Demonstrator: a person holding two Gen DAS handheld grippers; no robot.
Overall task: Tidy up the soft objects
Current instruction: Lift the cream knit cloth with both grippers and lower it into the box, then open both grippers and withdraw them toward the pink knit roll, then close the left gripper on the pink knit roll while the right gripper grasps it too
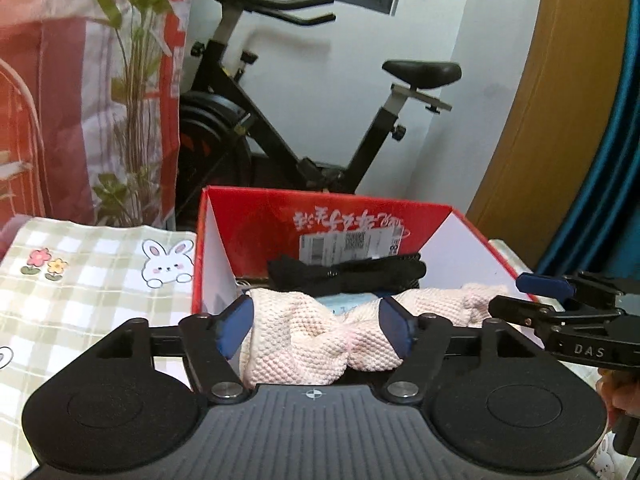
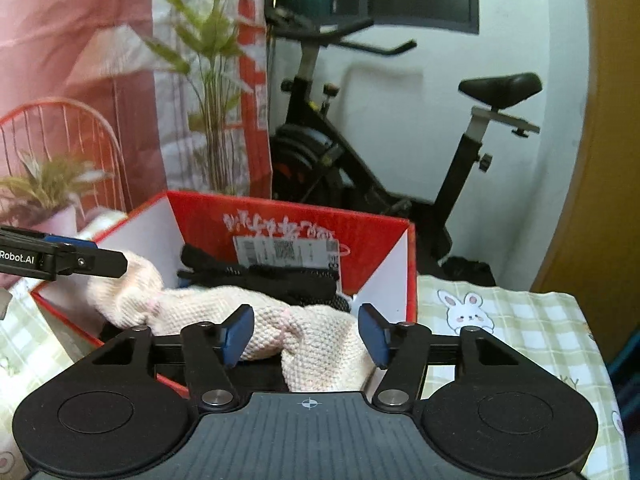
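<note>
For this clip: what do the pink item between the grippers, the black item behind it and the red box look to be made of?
Pink item: a knitted textile, probably yarn or cotton; the bumpy stitch pattern shows, matte.
Black item: soft fabric, possibly ribbed or mesh; too dark to say more.
Red box: likely printed cardboard; thin, flat creased walls, red outside, white inside, with a stuck-on paper label.

red box (image 1: 256, 216): 1 | pink knit cloth (image 1: 304, 340): 1 | black cloth (image 1: 348, 272): 1 | exercise bike (image 1: 304, 120): 1

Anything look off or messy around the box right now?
Yes: the pink knit cloth is bunched and draped over the red box near rim, not fully inside. Both grippers, left gripper and right gripper, straddle it with jaws open.
</note>
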